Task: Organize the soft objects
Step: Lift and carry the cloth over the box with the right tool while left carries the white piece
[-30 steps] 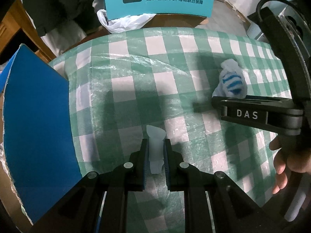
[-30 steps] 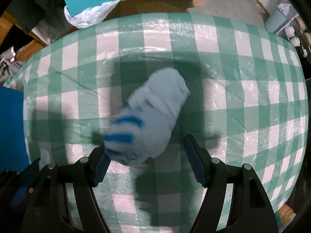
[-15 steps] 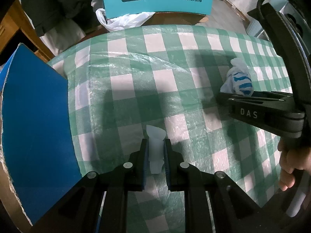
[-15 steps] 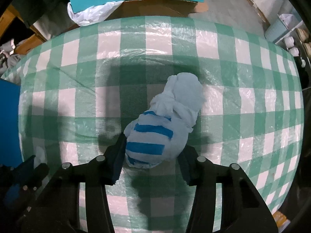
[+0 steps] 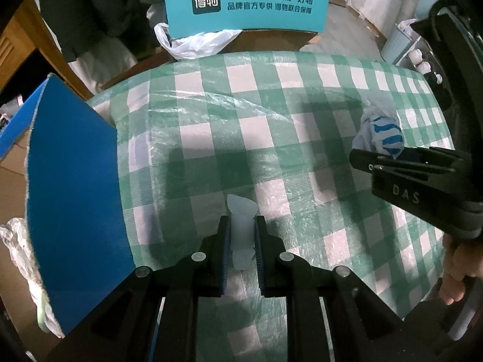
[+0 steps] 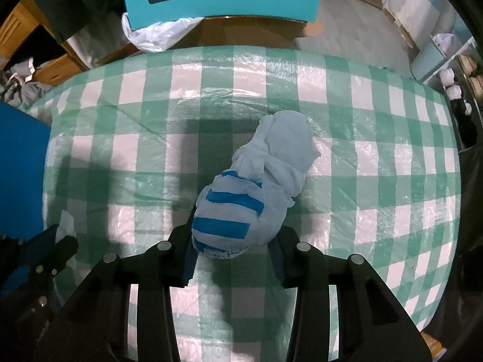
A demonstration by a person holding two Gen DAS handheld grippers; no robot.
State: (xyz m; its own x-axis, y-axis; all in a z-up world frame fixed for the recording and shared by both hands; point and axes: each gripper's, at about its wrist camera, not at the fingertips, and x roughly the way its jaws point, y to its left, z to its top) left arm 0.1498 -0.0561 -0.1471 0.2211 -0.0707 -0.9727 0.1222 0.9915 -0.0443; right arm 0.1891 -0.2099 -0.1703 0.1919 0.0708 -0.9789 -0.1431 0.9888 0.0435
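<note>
Striped cloth bundle (image 6: 253, 187), white with blue bands, was clamped at its lower end between the nearly closed jaws of the right gripper (image 6: 232, 247), its white end pointing toward 1 o'clock over the green checked tablecloth (image 6: 377, 150). The left gripper (image 5: 241, 241) was closed tight on a small pale cloth piece (image 5: 241, 226). A blue board (image 5: 75, 196) stood at 9 o'clock; a teal box (image 5: 247, 3) sat at 12 o'clock.
</note>
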